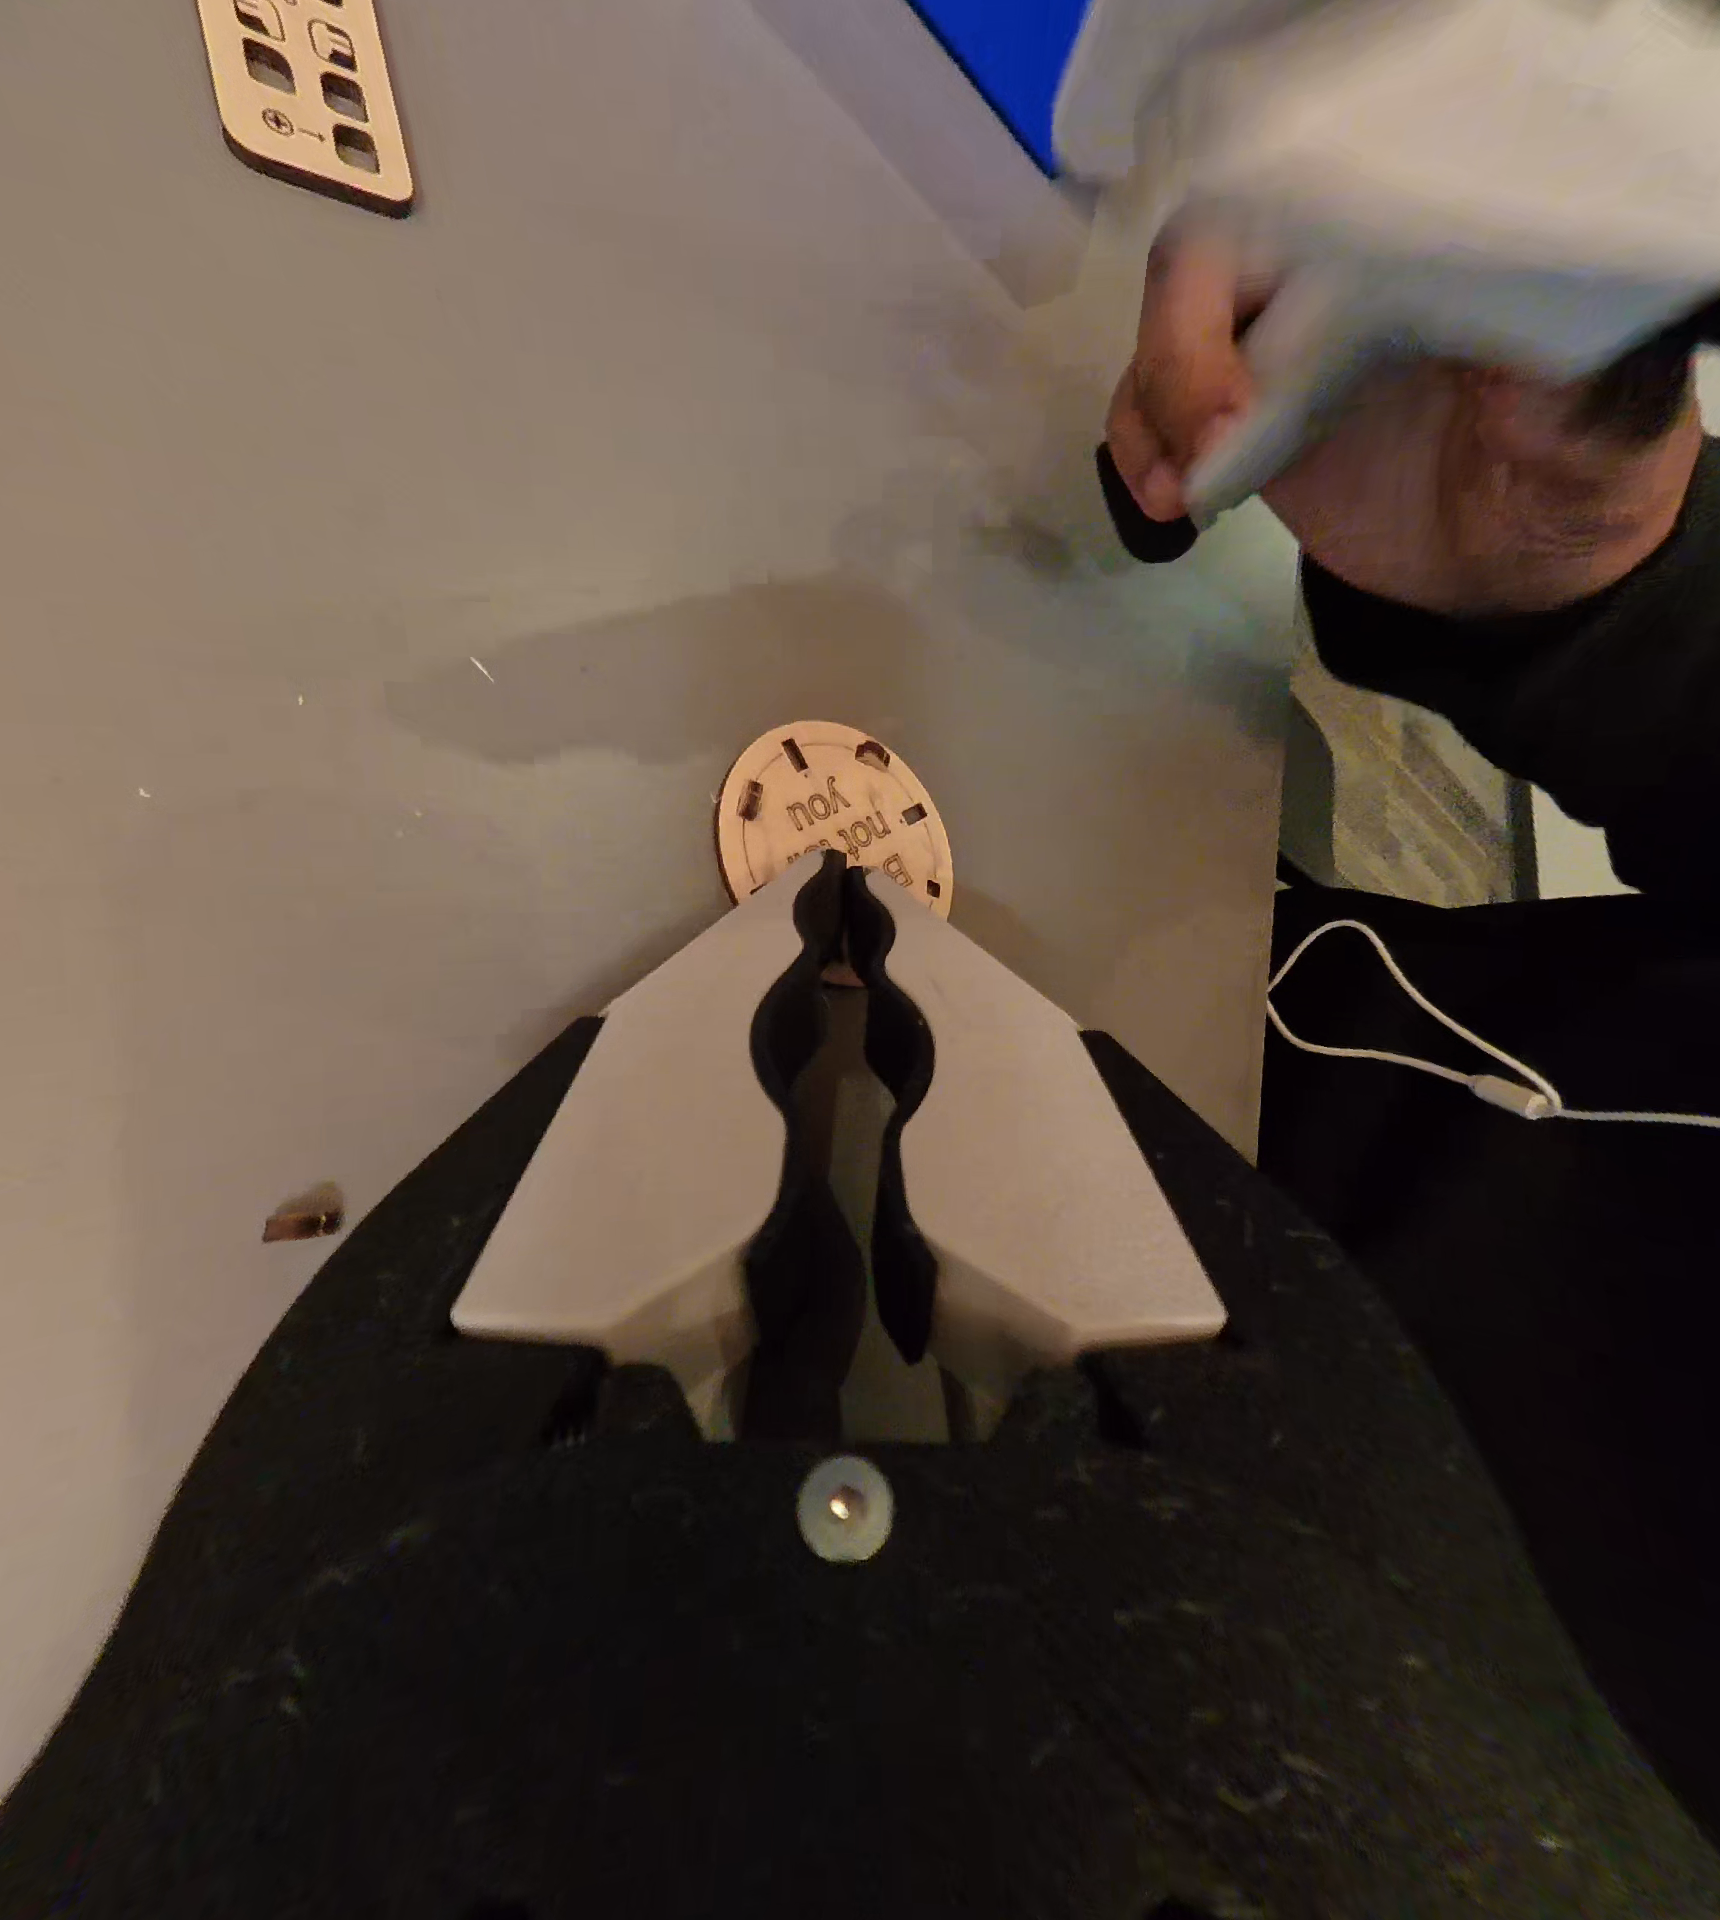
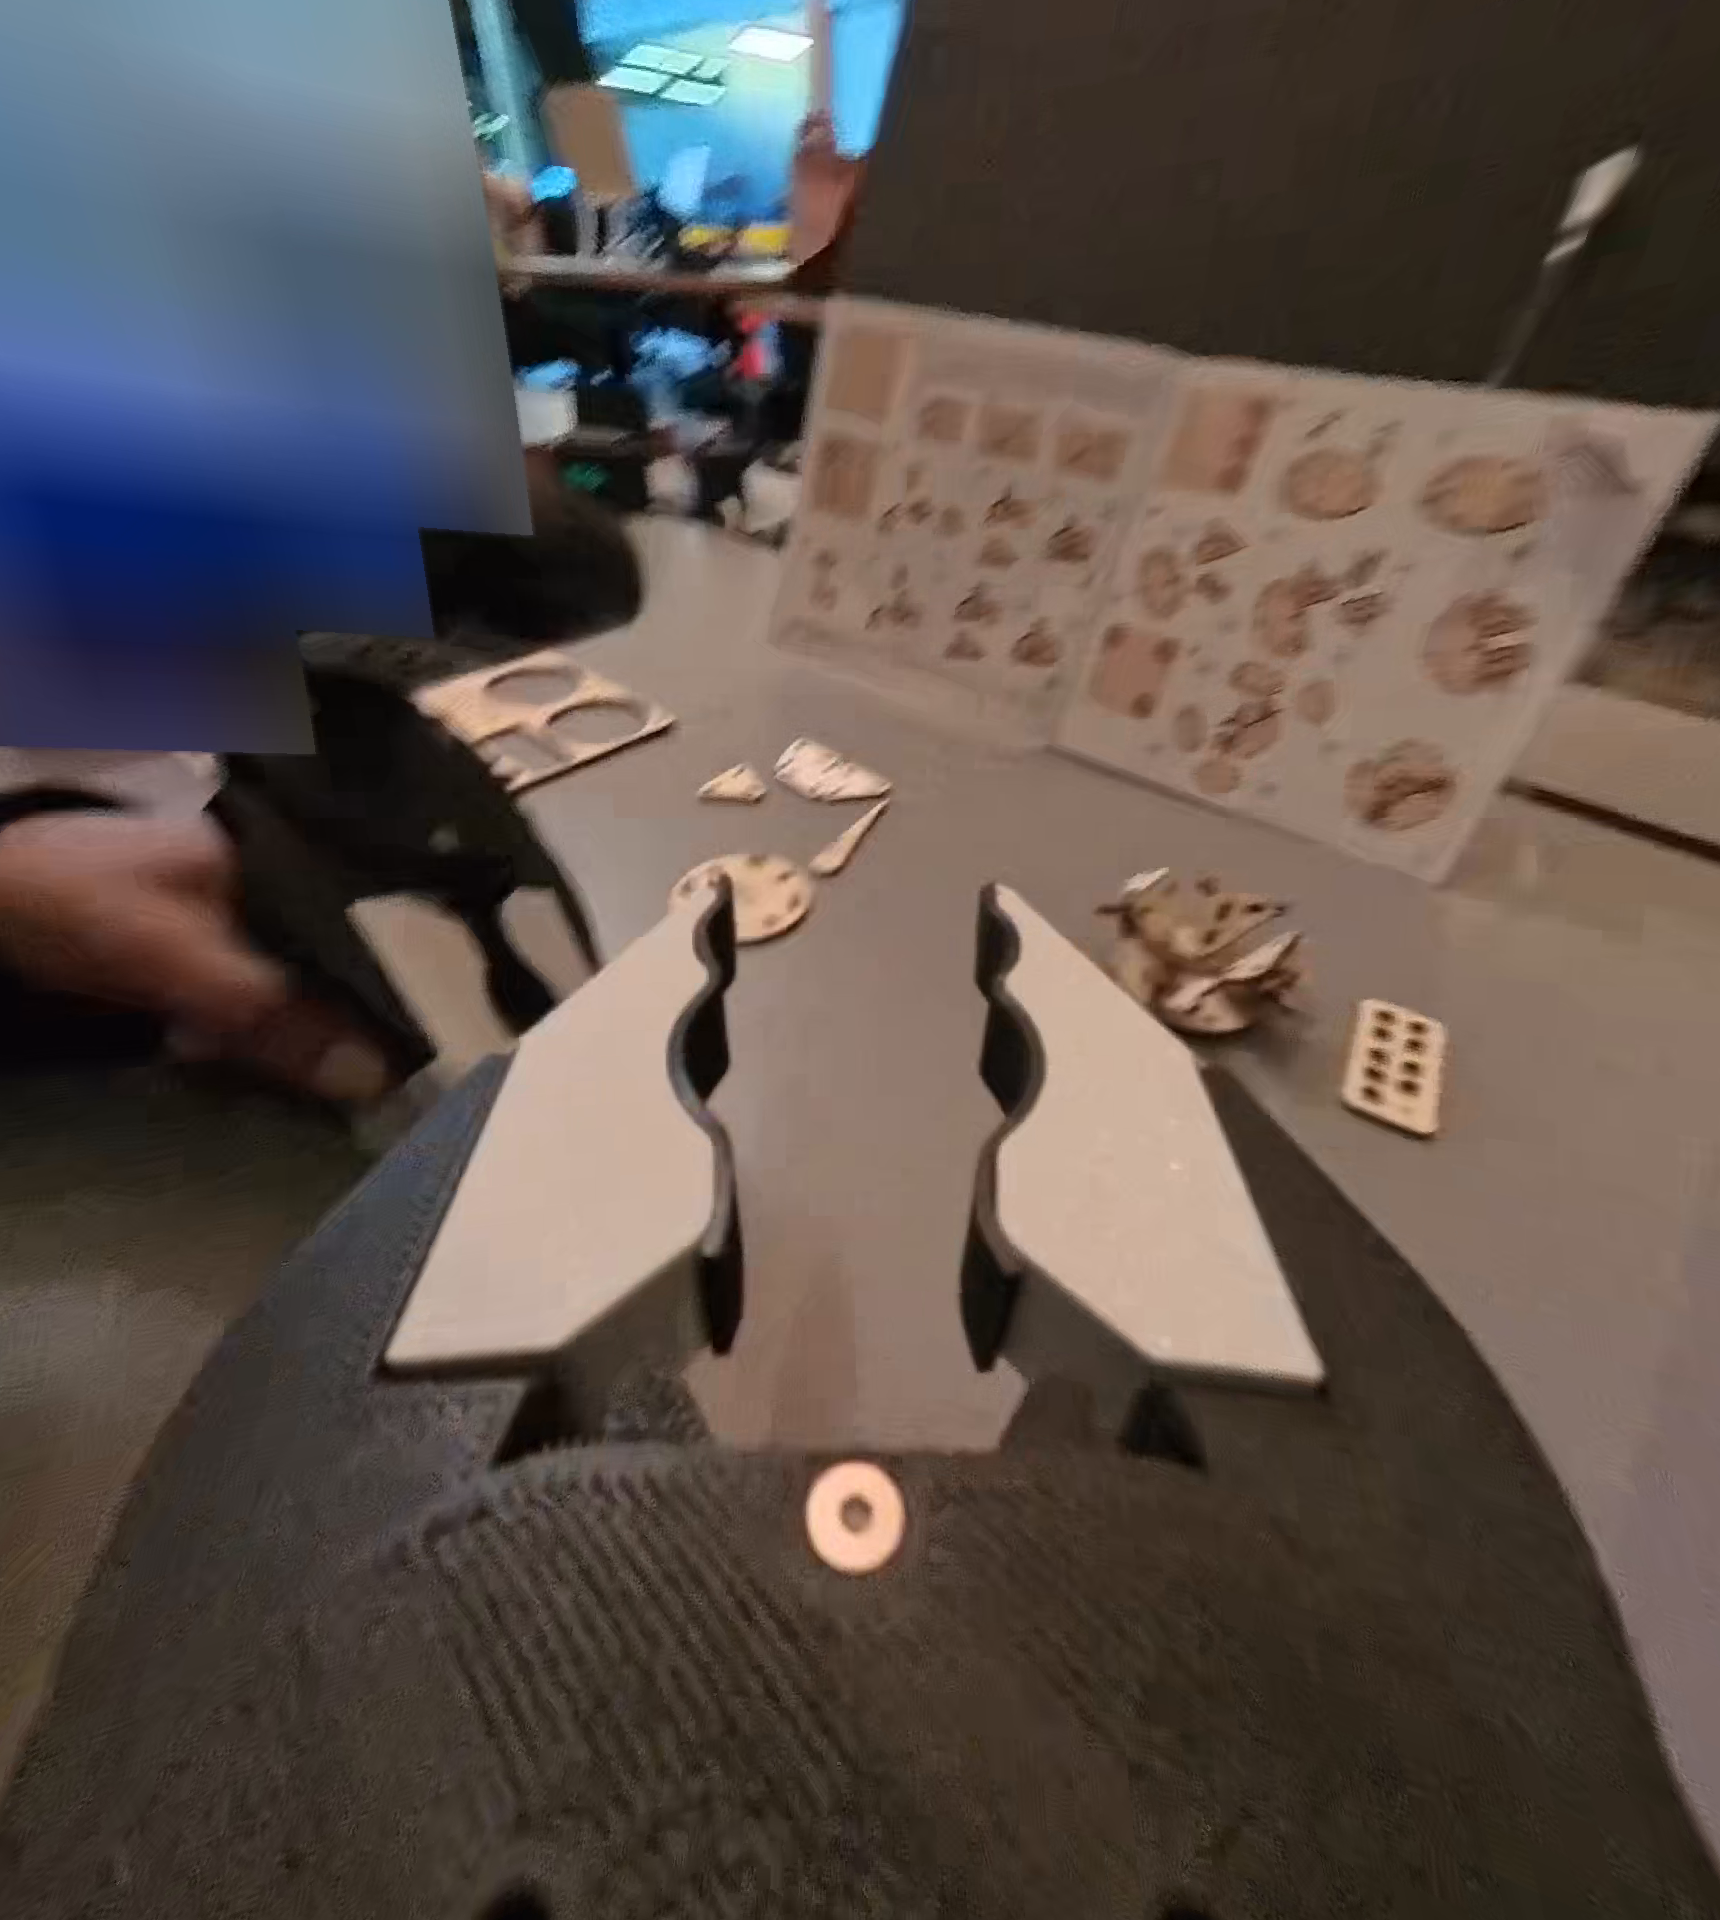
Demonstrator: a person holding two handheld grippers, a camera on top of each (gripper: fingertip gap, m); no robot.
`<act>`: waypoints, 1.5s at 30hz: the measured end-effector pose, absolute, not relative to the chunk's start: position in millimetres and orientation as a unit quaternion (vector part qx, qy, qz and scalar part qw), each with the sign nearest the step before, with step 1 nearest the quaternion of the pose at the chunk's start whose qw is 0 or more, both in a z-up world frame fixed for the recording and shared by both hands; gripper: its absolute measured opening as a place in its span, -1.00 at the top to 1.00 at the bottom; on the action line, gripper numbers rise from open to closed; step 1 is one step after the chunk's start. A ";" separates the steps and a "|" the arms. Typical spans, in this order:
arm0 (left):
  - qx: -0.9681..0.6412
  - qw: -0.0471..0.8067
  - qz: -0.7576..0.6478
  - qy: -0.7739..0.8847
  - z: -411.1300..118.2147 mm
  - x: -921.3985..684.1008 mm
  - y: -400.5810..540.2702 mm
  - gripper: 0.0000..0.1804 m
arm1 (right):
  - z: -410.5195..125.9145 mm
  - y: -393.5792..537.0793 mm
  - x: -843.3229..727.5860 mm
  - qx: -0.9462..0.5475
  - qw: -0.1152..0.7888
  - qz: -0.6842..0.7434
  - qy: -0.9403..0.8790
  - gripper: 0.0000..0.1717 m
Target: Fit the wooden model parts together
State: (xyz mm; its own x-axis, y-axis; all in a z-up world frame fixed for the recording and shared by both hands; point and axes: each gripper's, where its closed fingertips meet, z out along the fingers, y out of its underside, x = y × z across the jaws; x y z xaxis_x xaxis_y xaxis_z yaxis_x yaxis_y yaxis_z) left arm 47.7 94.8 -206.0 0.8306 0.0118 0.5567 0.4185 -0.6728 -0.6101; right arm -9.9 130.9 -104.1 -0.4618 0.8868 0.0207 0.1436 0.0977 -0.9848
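Your left tool has its fingers together, tips over the near edge of the round wooden disc, which lies flat on the grey tabletop straight ahead. No grip on the disc is evident. Your right tool stands apart and bare, with the disc just beyond its left fingertip. Only the right wrist view shows the part-built wooden model and the instruction sheet; the left view alone shows your right hand.

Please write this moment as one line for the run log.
left gripper: shut, tips over round wooden disc | right gripper: open, empty, above grey table
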 end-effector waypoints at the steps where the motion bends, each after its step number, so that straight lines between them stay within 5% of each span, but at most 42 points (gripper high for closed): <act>1: -0.876 0.385 -0.264 -0.123 -206.0 47.7 94.8 1.00 | -117.4 123.1 2.0 -0.372 0.292 0.540 -0.696 0.50; 10: -0.873 0.384 -0.272 -0.125 -205.7 47.8 94.9 1.00 | -175.2 111.6 35.3 -0.384 0.116 0.471 -0.786 0.82; 14: -0.874 0.385 -0.268 -0.124 -205.8 47.7 94.9 1.00 | -183.8 105.7 40.4 -0.404 0.106 0.438 -0.796 0.98; 33: -0.872 0.368 -0.316 -0.061 -202.4 77.6 91.2 1.00 | -205.7 111.7 48.9 -0.385 0.124 0.344 -0.847 0.98; 36: -0.836 0.431 -0.338 -0.041 -178.5 81.2 96.4 1.00 | -202.9 117.3 46.2 -0.406 0.119 0.338 -0.841 0.84; 45: -0.853 0.480 -0.183 -0.090 -177.5 29.8 111.4 1.00 | -194.1 125.2 29.8 -0.433 0.155 0.352 -0.815 0.83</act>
State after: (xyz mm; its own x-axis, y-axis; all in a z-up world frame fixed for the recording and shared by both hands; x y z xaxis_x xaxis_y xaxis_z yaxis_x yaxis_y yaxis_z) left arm 29.8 111.4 -177.5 0.9166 -0.0229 0.3992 0.3292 -0.5234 -0.7860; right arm 29.8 125.2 -194.1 -0.5771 0.8151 -0.0516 0.5971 0.3779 -0.7076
